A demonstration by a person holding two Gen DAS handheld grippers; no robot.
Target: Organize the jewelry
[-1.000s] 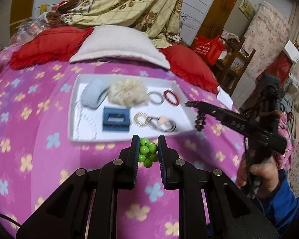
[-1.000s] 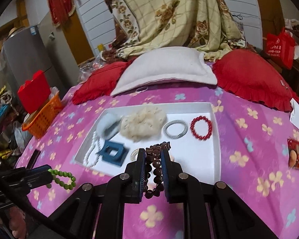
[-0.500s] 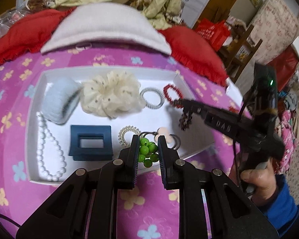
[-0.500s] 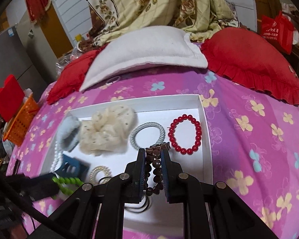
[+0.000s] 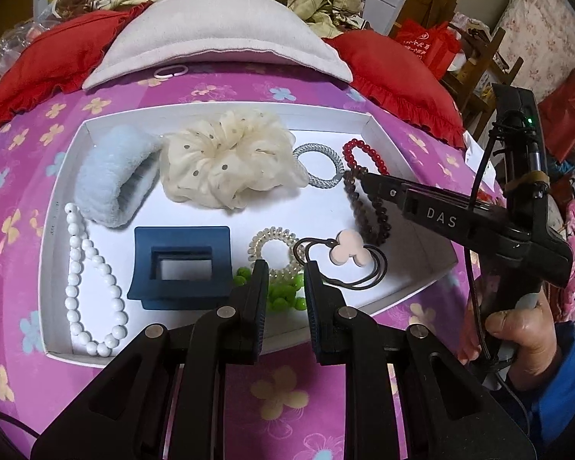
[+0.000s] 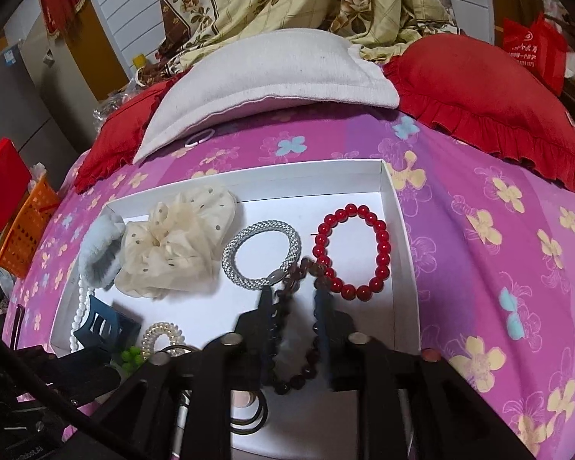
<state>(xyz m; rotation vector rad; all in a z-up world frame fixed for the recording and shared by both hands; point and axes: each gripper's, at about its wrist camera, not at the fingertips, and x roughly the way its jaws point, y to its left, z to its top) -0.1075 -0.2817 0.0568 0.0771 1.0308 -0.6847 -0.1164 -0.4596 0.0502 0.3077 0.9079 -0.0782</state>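
A white tray (image 5: pixel 226 113) on the pink bedspread holds a pearl necklace (image 5: pixel 81 268), a blue claw clip (image 5: pixel 180 264), a cream scrunchie (image 5: pixel 226 161), a silver band (image 5: pixel 320 166) and a red bead bracelet (image 6: pixel 350 247). My left gripper (image 5: pixel 285 287) is open over the tray's front edge; the green bead bracelet (image 5: pixel 283 295) lies loose in the tray between its fingers. My right gripper (image 6: pixel 291 310) is open over the tray's right side; the dark brown bead bracelet (image 6: pixel 287 329) lies between its fingers and looks loose, also seen in the left wrist view (image 5: pixel 366 207).
A light blue fuzzy band (image 5: pixel 111 176), a clear coil tie (image 5: pixel 272 245) and a brown cord tie with a pink flower (image 5: pixel 349 247) also lie in the tray. A white pillow (image 5: pixel 218 42) and red cushions (image 5: pixel 50 57) lie behind it. An orange basket (image 6: pixel 23 226) stands at the left.
Both grippers moved forward over the tray and opened. The green bracelet dropped out of the left gripper into the tray, and the right gripper's jaws parted around the brown bracelet.
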